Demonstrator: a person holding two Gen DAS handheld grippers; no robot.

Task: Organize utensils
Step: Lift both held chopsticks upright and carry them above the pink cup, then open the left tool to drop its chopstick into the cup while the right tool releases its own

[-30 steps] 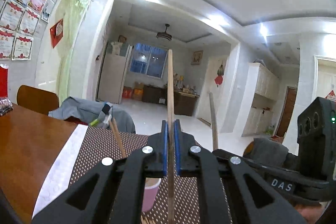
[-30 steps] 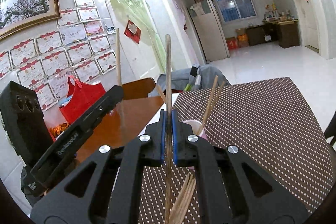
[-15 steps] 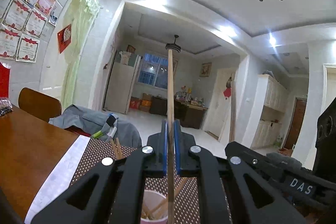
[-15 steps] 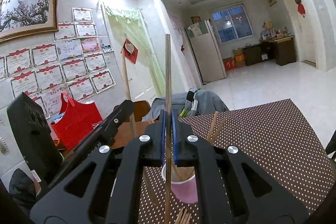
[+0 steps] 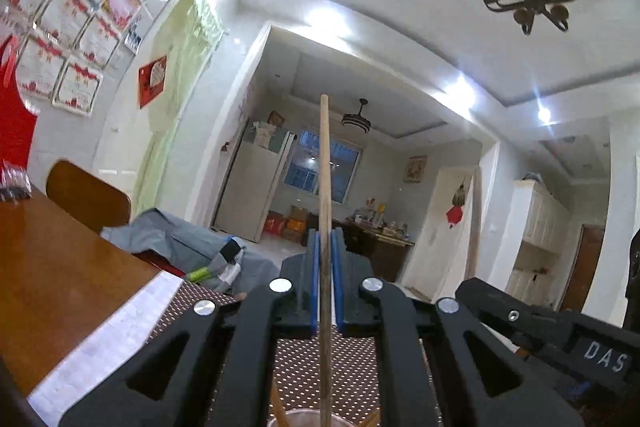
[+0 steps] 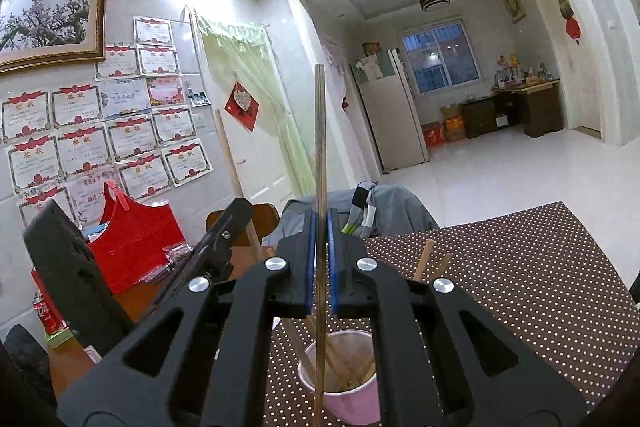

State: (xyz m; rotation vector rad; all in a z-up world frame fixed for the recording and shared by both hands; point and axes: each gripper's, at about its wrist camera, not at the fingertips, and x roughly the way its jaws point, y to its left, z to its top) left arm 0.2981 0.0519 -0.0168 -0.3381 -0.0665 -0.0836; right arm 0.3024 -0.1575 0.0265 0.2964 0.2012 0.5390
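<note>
My left gripper [image 5: 325,279] is shut on a light wooden chopstick [image 5: 325,187] held upright, its lower end over the rim of the cup [image 5: 296,419] at the bottom edge. My right gripper [image 6: 319,259] is shut on a darker chopstick [image 6: 319,155], also upright, its lower end at the near rim of the pink cup [image 6: 352,403]. The cup holds several chopsticks [image 6: 422,261]. The left gripper [image 6: 224,243] shows in the right wrist view, the right gripper [image 5: 540,327] in the left wrist view, side by side above the cup.
A brown dotted mat [image 6: 540,267] covers the table; bare brown wood [image 5: 52,267] lies to the left. A red bag [image 6: 132,243] and a red can [image 6: 44,311] stand at the left. A chair [image 5: 84,195] with a grey jacket [image 5: 180,239] is behind.
Both grippers have risen and tilted up with their chopsticks. The pink cup has come under them, and the loose chopsticks on the mat have dropped out of view.
</note>
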